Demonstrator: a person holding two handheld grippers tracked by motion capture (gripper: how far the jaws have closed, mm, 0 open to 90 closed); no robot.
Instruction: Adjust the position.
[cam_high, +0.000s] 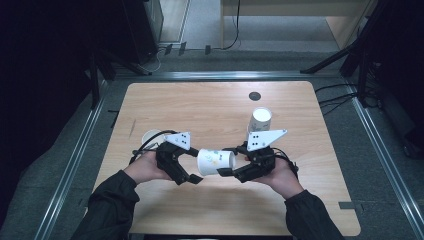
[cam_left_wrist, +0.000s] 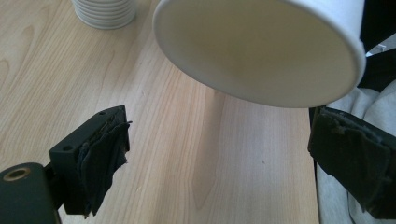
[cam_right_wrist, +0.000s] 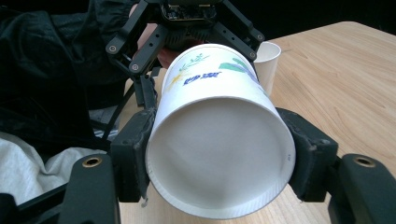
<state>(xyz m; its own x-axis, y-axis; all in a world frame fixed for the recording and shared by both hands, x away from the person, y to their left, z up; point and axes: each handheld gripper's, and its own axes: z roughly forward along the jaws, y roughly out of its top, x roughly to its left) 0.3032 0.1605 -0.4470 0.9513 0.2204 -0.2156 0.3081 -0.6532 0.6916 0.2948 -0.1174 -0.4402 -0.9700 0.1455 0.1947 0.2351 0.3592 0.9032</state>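
A white paper cup with a printed green and blue design lies on its side in the air between my two grippers. My right gripper is shut on its base end; in the right gripper view the cup sits squeezed between both pads, base toward the camera. My left gripper is open at the cup's mouth end. In the left gripper view the cup's open mouth hangs above and ahead of the widely spread jaws, touching neither pad.
A stack of white cups stands upright at the back right, also seen as a stack in the left gripper view. A single white cup stands behind my left hand. A dark round port sits near the table's far edge.
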